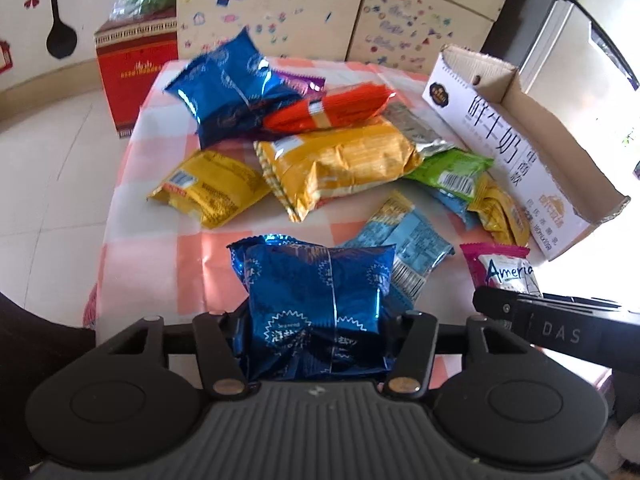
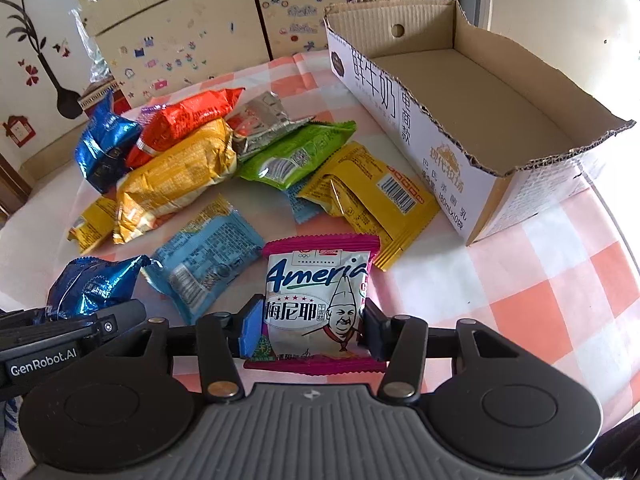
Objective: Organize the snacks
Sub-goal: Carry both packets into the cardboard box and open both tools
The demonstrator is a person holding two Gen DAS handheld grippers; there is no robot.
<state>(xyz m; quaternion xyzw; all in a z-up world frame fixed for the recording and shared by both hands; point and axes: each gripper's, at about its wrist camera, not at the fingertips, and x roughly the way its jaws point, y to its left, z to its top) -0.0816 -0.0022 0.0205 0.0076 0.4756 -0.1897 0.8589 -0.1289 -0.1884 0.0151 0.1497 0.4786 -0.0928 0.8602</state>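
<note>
My left gripper (image 1: 316, 332) is shut on a blue foil snack pack (image 1: 316, 300), held just above the near edge of the checked table (image 1: 160, 248); the same pack shows in the right wrist view (image 2: 96, 284). My right gripper (image 2: 312, 332) is shut on a pink and white "Ameria" snack pack (image 2: 320, 300), also seen in the left wrist view (image 1: 504, 268). An open, empty cardboard box (image 2: 460, 92) stands on the right side of the table.
A pile of snack packs lies mid-table: another blue pack (image 1: 232, 88), red (image 1: 332, 110), large orange (image 1: 336, 164), yellow (image 1: 212, 188), green (image 2: 292, 156), light blue (image 2: 208, 256). A red box (image 1: 136, 72) stands on the floor beyond; stickered cabinets stand behind.
</note>
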